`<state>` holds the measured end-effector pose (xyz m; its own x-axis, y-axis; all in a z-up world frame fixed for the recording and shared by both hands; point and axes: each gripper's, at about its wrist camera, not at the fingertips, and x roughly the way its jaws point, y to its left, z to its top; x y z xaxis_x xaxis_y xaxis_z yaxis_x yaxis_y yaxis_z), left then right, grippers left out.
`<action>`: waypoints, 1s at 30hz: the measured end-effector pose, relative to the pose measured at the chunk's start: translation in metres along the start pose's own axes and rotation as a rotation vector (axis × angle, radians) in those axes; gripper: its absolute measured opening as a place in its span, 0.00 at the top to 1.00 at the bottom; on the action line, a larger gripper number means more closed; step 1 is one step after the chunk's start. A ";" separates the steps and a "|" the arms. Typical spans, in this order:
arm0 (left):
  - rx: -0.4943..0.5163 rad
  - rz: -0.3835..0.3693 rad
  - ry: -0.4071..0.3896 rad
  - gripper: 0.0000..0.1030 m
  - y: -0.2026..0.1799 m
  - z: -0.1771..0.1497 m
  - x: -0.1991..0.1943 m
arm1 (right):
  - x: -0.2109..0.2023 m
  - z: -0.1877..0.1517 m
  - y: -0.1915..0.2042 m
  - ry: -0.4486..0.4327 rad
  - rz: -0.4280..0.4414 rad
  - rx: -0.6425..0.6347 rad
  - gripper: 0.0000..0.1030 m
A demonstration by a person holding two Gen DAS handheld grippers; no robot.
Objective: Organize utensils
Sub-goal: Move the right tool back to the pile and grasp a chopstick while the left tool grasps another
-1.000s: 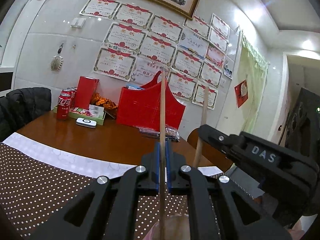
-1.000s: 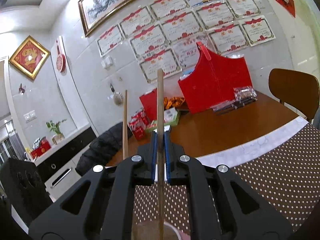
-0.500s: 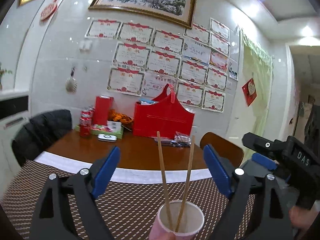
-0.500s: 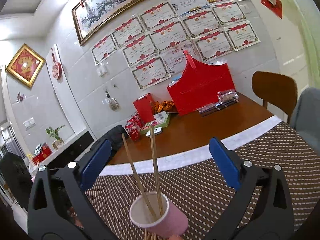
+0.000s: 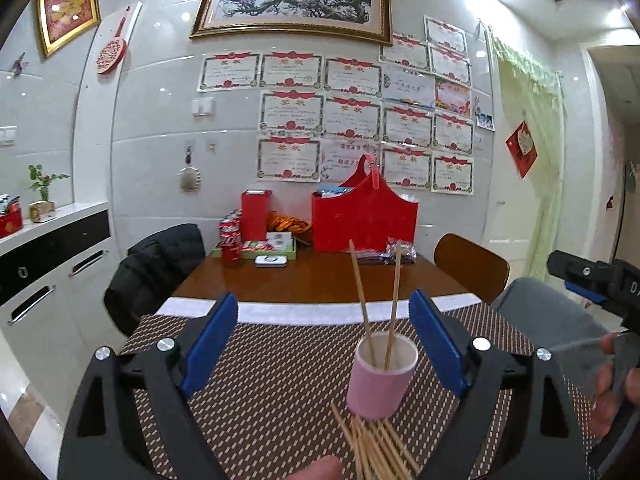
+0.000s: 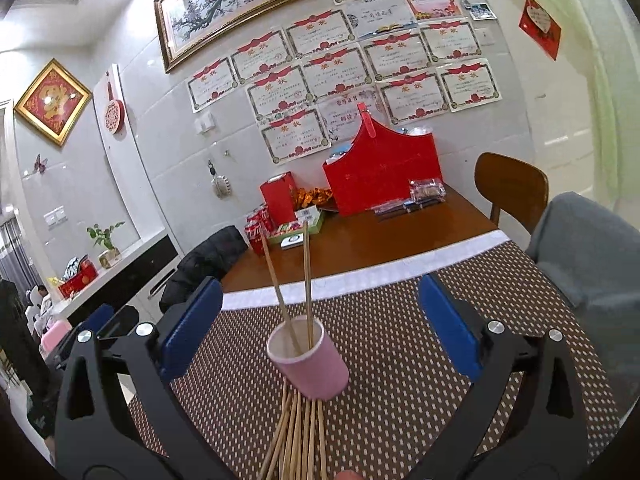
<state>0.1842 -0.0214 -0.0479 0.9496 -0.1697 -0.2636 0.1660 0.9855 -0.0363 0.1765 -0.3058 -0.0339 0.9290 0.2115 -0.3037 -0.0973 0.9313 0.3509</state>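
Note:
A pink cup stands on the brown dotted mat with two wooden chopsticks upright in it. Several more chopsticks lie in a pile on the mat in front of the cup. My left gripper is open, its blue pads wide apart, pulled back from the cup with nothing between them. My right gripper is open too, well back from the cup. The right gripper also shows at the right edge of the left wrist view, held by a hand.
The dotted mat covers the near part of a wooden table. At the table's far end stand a red basket, a red box, cola cans and snack packs. A brown chair and a dark jacket flank the table.
Both grippers opened and let go of one chopstick each, which now stand in the pink cup. Both have drawn back and up from the cup, bringing the pile on the mat into view.

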 end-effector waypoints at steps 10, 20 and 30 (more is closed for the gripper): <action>-0.016 0.041 0.122 0.16 0.017 -0.041 -0.029 | -0.028 -0.038 0.000 0.119 -0.021 -0.033 0.06; 0.018 0.006 0.296 0.16 0.022 -0.099 -0.012 | -0.014 -0.078 -0.004 0.235 -0.046 -0.049 0.06; 0.057 -0.029 0.500 0.16 0.011 -0.152 0.026 | 0.005 -0.099 -0.013 0.313 -0.064 -0.048 0.06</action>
<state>0.1700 -0.0138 -0.2019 0.7031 -0.1584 -0.6932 0.2181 0.9759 -0.0018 0.1471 -0.2875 -0.1273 0.7794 0.2263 -0.5843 -0.0663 0.9571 0.2822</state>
